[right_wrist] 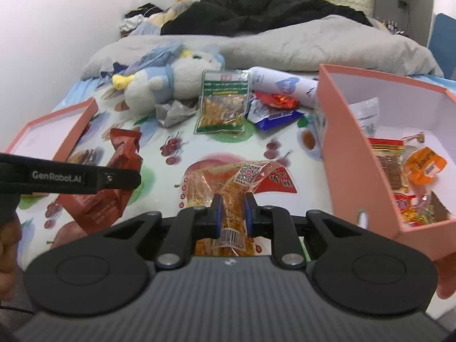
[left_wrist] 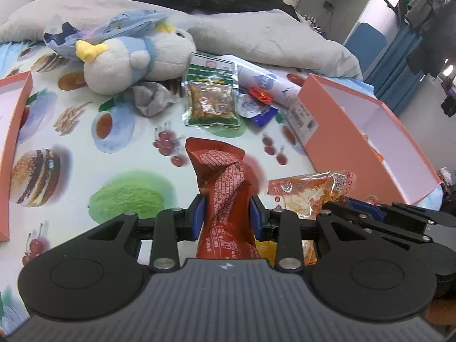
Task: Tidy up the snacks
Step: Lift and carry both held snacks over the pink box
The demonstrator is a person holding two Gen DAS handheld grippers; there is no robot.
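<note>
Red snack bag (left_wrist: 225, 196) clamped in left gripper (left_wrist: 228, 216); right gripper (right_wrist: 230, 213) pinches orange packet (right_wrist: 232, 182); plush toy (left_wrist: 136, 57) (penguin, perhaps) beyond.

A bed (right_wrist: 228, 154) with a food-print sheet carries a plush toy (right_wrist: 168, 81), a green snack packet (right_wrist: 223, 102), blue and red wrappers (right_wrist: 273, 108), a grey quilt (right_wrist: 313, 54), and pink boxes at left (right_wrist: 54, 126) and right (right_wrist: 367, 154).
</note>
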